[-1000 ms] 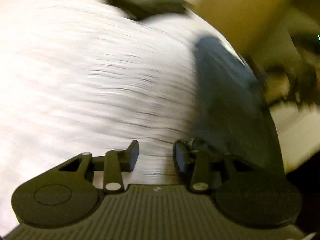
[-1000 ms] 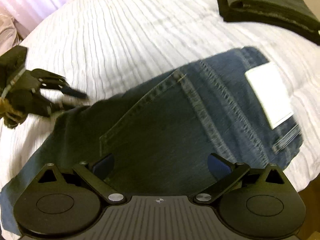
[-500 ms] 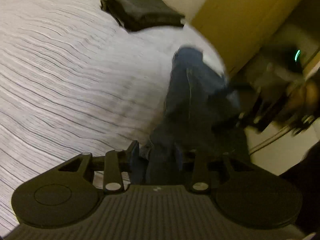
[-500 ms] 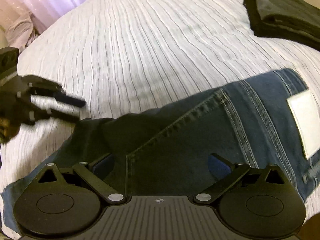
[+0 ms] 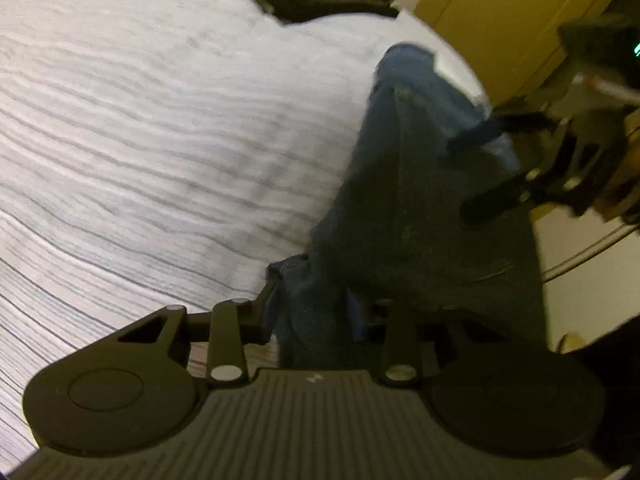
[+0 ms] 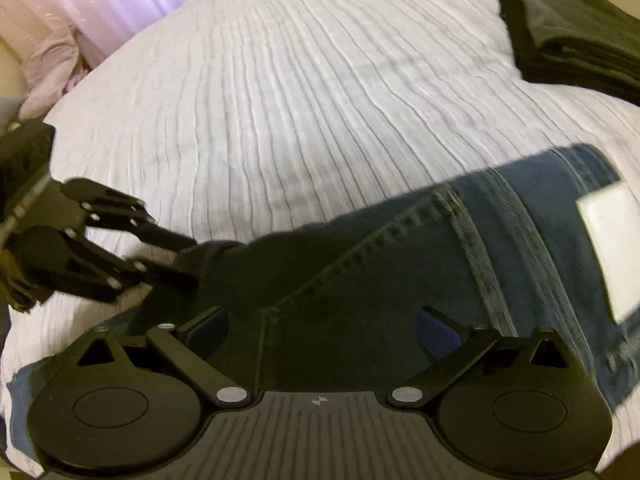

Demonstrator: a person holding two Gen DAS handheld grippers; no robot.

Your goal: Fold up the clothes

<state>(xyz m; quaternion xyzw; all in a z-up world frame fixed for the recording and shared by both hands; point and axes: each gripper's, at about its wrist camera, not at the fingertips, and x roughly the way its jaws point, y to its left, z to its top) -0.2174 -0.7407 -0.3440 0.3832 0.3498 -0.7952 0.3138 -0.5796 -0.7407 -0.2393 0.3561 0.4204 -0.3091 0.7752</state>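
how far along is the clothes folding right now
Done: a dark folded stack sits at the bed's far corner. In hand: the jeans lie partly folded; the left gripper has denim between its fingers, the right gripper hovers open above them. Left: finishing the jeans' folds.

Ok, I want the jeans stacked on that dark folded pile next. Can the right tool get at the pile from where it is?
Probably yes. The right tool hangs open over the jeans, and only bare bedspread lies between them and the dark folded pile.
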